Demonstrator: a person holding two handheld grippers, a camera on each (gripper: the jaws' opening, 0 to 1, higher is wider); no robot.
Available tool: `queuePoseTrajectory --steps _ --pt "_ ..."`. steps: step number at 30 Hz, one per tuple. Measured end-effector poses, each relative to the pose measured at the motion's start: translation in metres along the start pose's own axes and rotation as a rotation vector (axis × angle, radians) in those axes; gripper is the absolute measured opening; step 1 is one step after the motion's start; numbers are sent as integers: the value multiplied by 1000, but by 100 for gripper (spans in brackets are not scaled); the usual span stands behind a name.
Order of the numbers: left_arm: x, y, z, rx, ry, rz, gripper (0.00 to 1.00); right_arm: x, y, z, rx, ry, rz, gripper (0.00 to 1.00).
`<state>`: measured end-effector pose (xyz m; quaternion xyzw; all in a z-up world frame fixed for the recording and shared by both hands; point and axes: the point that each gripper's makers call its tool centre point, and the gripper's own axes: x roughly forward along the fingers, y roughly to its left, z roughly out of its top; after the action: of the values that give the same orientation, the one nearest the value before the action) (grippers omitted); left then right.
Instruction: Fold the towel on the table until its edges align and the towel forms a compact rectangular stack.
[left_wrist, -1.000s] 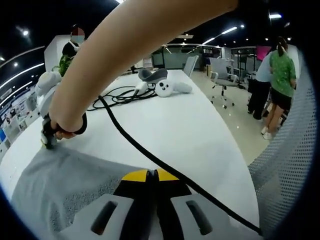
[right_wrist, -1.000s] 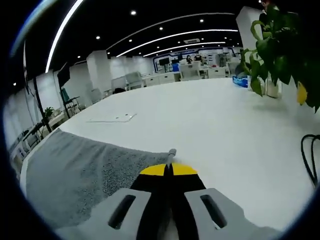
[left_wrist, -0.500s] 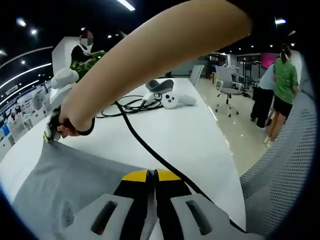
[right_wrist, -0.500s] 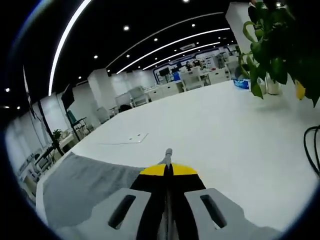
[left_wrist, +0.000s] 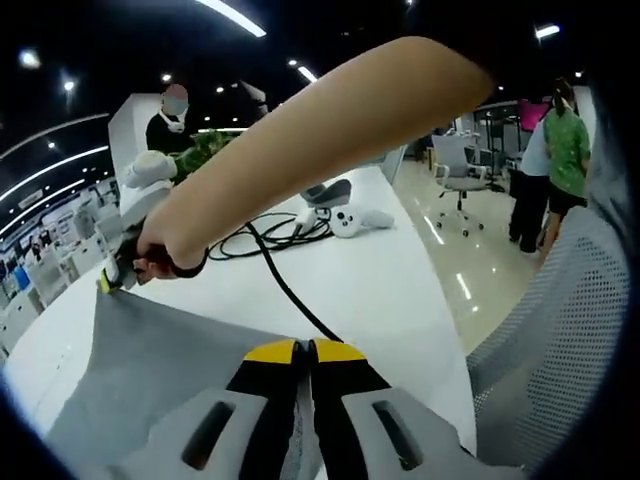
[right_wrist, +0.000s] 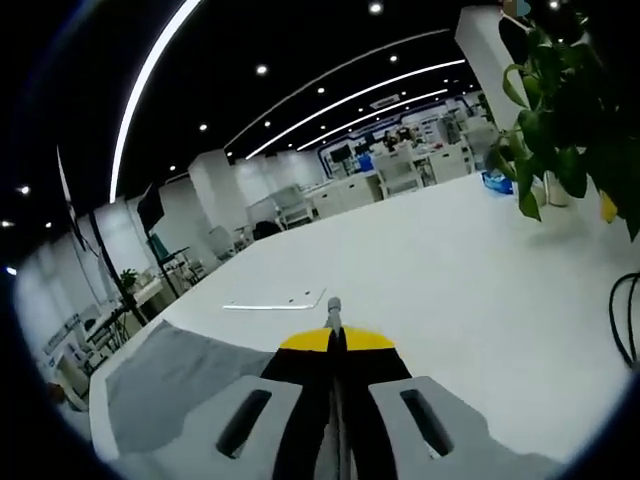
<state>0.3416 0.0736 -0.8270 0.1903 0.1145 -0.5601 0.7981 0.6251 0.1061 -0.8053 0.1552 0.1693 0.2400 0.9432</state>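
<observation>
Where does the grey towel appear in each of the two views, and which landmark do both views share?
Left gripper view: the towel fills the lower left, its far corner pinched by the right gripper.
Right gripper view: the towel lies at lower left, running under the shut fingers.
Shared landmark: the white table.

— How is the light?
— Bright and even, from long ceiling strips (right_wrist: 150, 75) and small spot lamps overhead. The white table (right_wrist: 450, 270) glares a little, and shadows are faint.
— And sharpness?
— Middles are fairly crisp; a forearm (left_wrist: 300, 150) close to the lens looks soft, and straight lines bow toward the edges.
</observation>
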Motion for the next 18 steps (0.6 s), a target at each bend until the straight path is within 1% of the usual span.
queuePoseTrajectory --steps 5,7,9,10,14,18 --pt "-7 -2 9 0 -22 4 4 0 7 8 3 -11 9 0" --pt "-10 -1 12 -9 -32 6 4 -1 10 12 6 -16 11 0" --pt "-15 1 18 -31 -55 10 4 -1 14 15 12 -19 12 0" --pt "-18 3 23 -49 -72 10 4 -1 16 17 11 -20 12 0" --pt "-31 10 33 -67 -92 27 4 0 24 24 19 -32 24 0" --pt "-46 18 42 -96 -118 47 4 2 37 34 38 -46 36 0"
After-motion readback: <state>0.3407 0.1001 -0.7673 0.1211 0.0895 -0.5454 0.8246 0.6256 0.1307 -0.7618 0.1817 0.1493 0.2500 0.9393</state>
